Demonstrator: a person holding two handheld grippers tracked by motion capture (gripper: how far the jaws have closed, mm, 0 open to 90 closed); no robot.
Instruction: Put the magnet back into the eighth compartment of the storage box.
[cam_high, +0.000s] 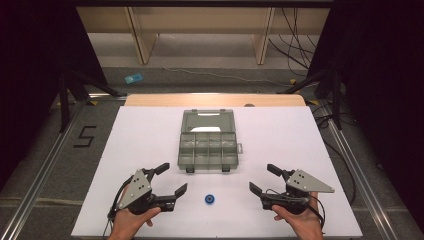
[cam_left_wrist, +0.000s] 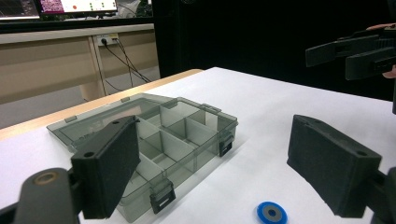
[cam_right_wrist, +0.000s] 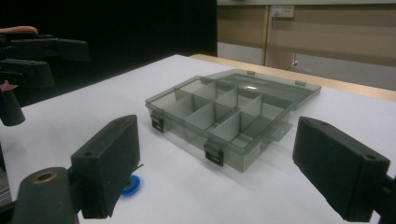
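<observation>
A grey see-through compartment box (cam_high: 207, 145) lies open in the middle of the white table, its lid folded back toward the far side; its compartments look empty (cam_left_wrist: 159, 140) (cam_right_wrist: 224, 114). A small blue ring with a grey centre (cam_high: 210, 199) lies near the front edge, between the two grippers (cam_left_wrist: 272, 213) (cam_right_wrist: 130, 185). My left gripper (cam_high: 172, 179) hovers at the front left, open, nothing between its jaws. My right gripper (cam_high: 264, 178) hovers at the front right, also open and empty. Both point toward the box.
The white table top (cam_high: 150, 135) has a wooden strip (cam_high: 215, 100) along its far edge. Beyond it are a floor with cables (cam_high: 295, 50), black stands at both sides and a wooden bench. A floor mark "5" (cam_high: 85, 136) lies left of the table.
</observation>
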